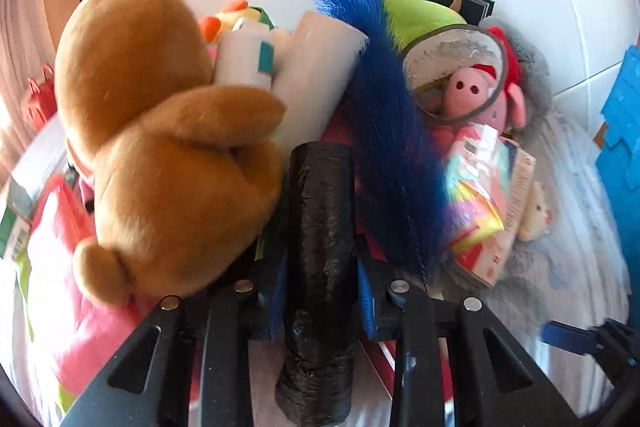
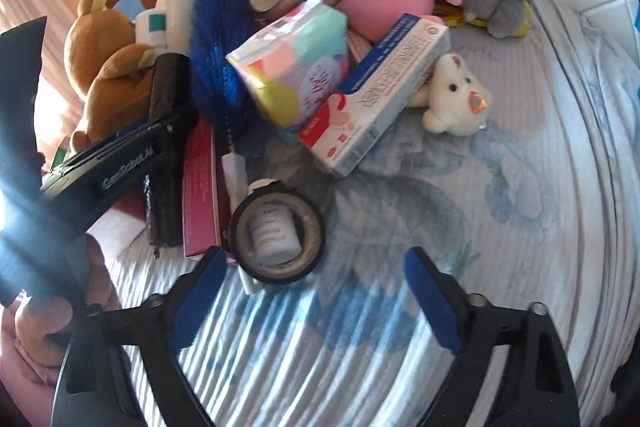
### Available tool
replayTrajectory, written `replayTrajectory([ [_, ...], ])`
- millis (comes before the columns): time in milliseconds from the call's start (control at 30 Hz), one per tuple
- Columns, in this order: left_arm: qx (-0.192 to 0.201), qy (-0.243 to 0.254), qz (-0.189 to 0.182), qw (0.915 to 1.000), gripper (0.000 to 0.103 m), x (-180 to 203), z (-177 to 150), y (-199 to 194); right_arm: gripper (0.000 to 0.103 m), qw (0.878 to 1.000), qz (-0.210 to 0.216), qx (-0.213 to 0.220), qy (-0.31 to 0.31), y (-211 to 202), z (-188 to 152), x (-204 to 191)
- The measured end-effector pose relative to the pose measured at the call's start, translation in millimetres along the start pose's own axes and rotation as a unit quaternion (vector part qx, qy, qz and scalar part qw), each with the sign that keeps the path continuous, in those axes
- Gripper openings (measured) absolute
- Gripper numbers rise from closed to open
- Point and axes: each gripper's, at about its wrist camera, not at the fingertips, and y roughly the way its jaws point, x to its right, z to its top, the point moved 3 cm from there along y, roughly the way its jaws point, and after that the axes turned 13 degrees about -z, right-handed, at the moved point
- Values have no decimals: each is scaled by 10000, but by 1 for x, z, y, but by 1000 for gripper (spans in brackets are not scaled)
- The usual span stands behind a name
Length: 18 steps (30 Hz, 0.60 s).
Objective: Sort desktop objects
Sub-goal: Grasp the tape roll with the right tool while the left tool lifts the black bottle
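Between the blue pads of the left gripper stands a black wrapped roll, clamped at its middle, its far end rising toward the heap of desktop objects. Just beside it on one side leans a brown teddy bear; on the other hangs a blue feather duster, its plumes brushing the roll. Behind these lie a white cylinder, a pink pig plush and a colourful packet.

Nearer the right gripper, whose jaws stand apart with nothing between them, a ring of black tape lies flat on the striped cloth, encircling a small white bottle. A red-and-white carton and a small white bear rest beyond.

For a clean lift, the roll is best drawn straight out along its length, so the duster and bear are not dragged. The open jaws would need to straddle the tape's rim, not the bottle inside.
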Motion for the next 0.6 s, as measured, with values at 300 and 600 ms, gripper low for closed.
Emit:
replayTrajectory([
  [300, -633, -91, -174, 9978, 29, -10, -53, -2, 78, 9995, 128, 2, -280, 7, 3, -15],
  [600, -547, 23, -105, 9984, 29, -7, -57, -11, 56, 9986, 76, 35, -518, 3, -3, -23],
])
